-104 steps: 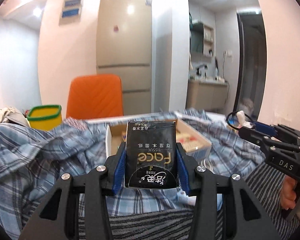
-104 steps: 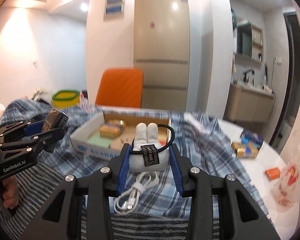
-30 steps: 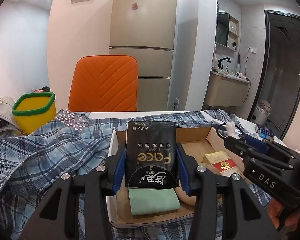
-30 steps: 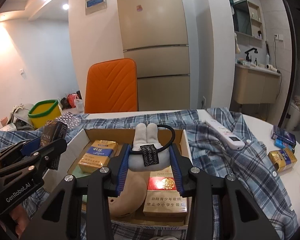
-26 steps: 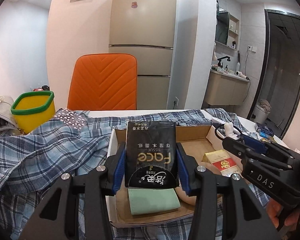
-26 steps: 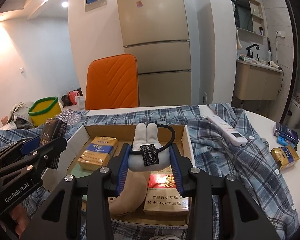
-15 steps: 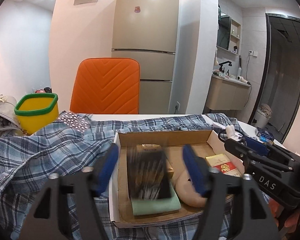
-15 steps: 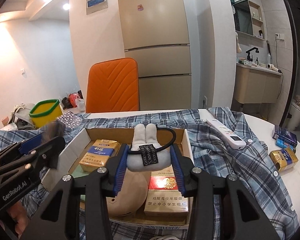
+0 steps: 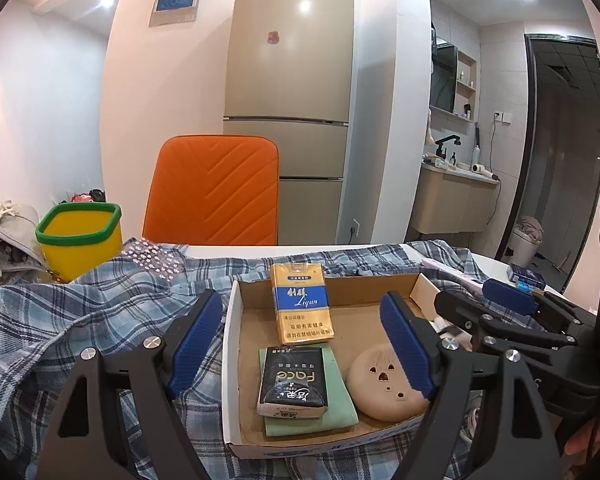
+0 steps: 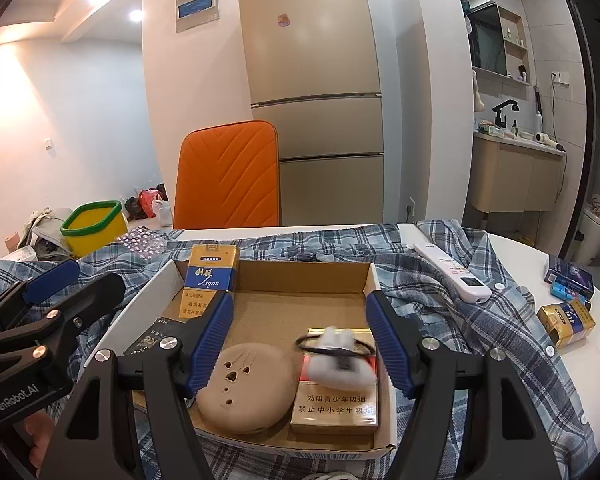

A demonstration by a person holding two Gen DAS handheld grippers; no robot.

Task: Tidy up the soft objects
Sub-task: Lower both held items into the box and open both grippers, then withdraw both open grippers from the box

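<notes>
Both grippers hang over the cardboard box (image 9: pixel 231 364), which serves as the landmark. At the box's left side, the left gripper (image 9: pixel 300 344) stands wide open with nothing between its blue pads (image 9: pixel 194 336). Inside the box, near its front left corner, the black tissue pack (image 9: pixel 294 380) lies flat on a green cloth (image 9: pixel 336 404). Behind that, a yellow and blue cigarette pack (image 9: pixel 302 304) leans against the box's back wall. Right of the tissue pack, at the box's front middle, sits a round tan cushion (image 10: pixel 246 388). Over the box's right half the right gripper (image 10: pixel 300 340) is likewise spread wide and grips nothing. Between its fingers the white plush with a black loop (image 10: pixel 336 354) appears blurred, on or just above a gold and red cigarette pack (image 10: pixel 334 408) at the box's front right; whether they touch cannot be told. A plaid shirt (image 10: pixel 460 320) lies under and around the box, with a white remote (image 10: pixel 450 270) on it to the box's right.
</notes>
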